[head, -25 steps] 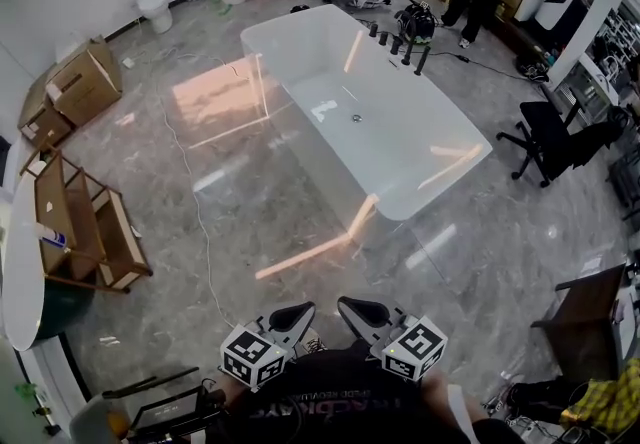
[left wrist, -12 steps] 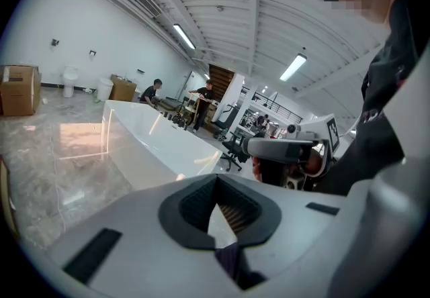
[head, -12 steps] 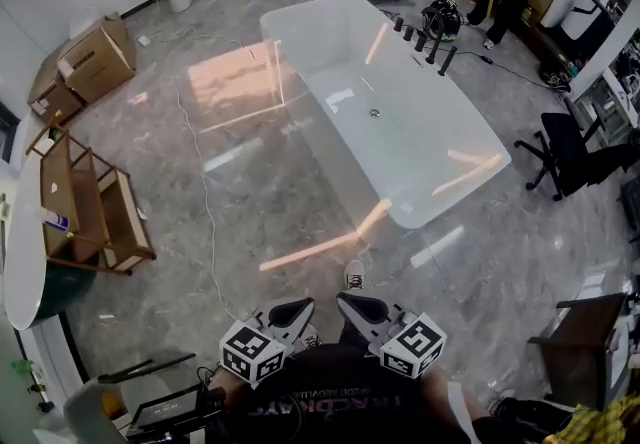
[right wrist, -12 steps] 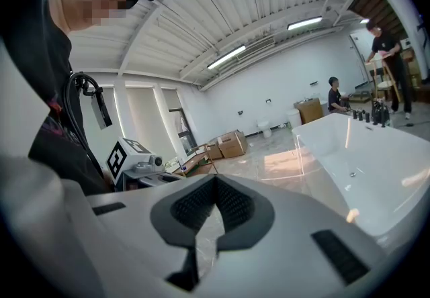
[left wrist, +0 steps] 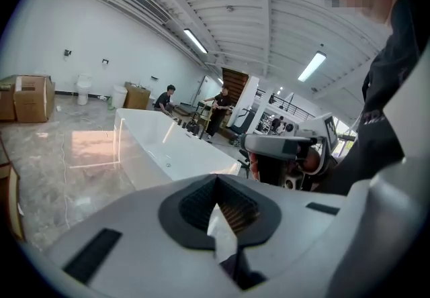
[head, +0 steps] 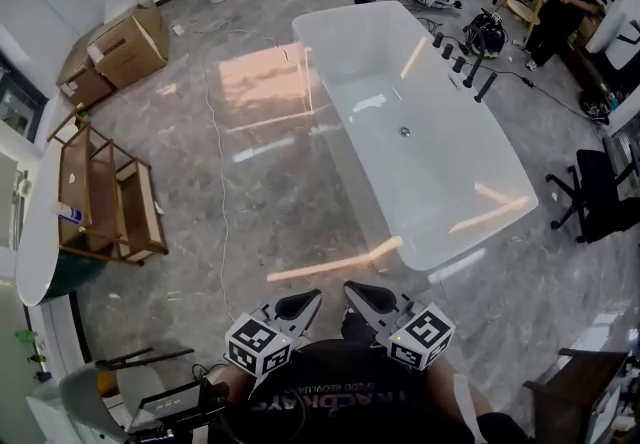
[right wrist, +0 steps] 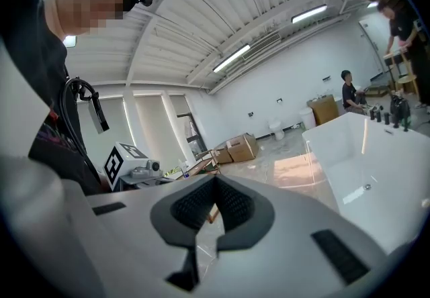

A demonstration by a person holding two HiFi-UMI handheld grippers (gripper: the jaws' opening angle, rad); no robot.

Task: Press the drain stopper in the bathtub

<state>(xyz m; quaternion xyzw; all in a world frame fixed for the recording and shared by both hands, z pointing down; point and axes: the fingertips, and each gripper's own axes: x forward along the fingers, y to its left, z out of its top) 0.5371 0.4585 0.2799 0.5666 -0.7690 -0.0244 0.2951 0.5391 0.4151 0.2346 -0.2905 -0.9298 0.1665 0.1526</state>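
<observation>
- Drain stopper [head: 405, 132] is sitting in the floor of the white bathtub [head: 425, 250], far ahead of both grippers.
- Left gripper [left wrist: 216, 204] is showing its jaws pressed together, empty.
- Right gripper [right wrist: 215, 206] is showing the same, jaws meeting on nothing.
- Only the head view is showing both grippers side by side near the person's chest; each gripper view is catching just the other gripper.

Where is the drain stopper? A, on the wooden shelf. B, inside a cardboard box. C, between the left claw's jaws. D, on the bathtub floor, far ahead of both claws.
D: the drain stopper sits mid-floor in the bathtub, while the left claw and right claw are near the person's body.
</observation>
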